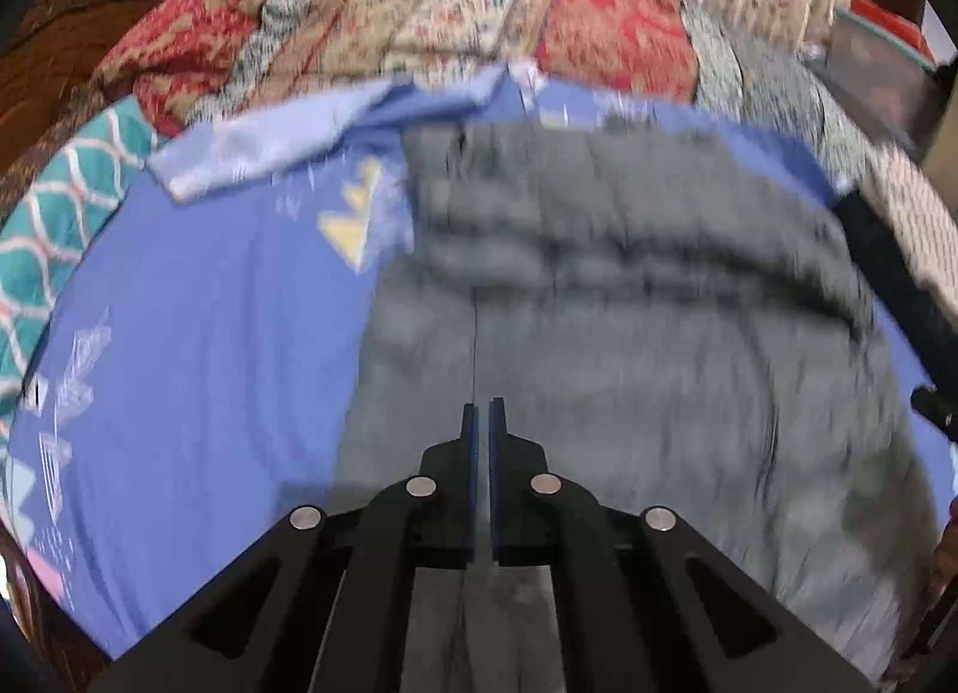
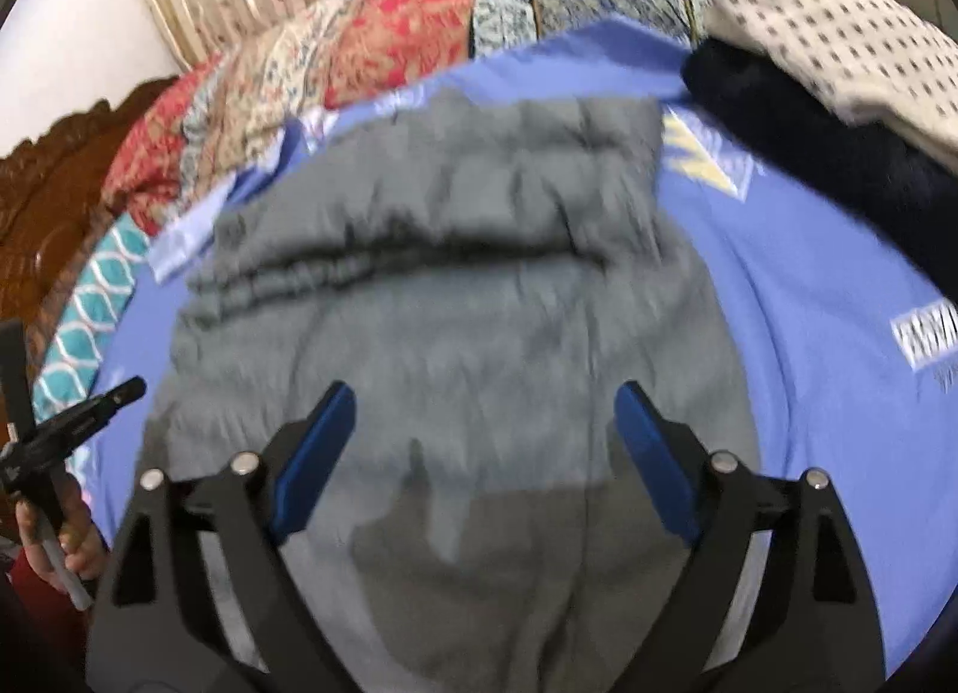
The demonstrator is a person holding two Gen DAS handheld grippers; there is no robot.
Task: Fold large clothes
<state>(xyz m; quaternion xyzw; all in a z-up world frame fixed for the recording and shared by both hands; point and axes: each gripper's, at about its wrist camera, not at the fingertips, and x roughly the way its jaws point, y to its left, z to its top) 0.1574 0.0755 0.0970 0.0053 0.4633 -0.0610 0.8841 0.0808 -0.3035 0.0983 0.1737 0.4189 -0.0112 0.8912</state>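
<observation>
Left gripper (image 1: pixel 481 412): blue-padded fingers nearly together with only a thin gap, nothing visibly between them. Right gripper (image 2: pixel 484 403): fingers spread wide, empty, above the wrinkled grey cloth garment (image 2: pixel 455 298), which lies spread on the blue printed bedsheet (image 2: pixel 808 274). Risk: a low pinch may catch sheet along with garment, dragging both. The creases could set into the fold.

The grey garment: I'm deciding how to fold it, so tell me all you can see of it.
The grey garment looks like soft, wrinkled knit cloth, spread mostly flat on the blue bedsheet. A dark creased ridge crosses its far part, and a seam runs lengthwise. Both tongs hover over its near end: left tongs shut, right tongs open. Motion blur hides finer details.
</observation>
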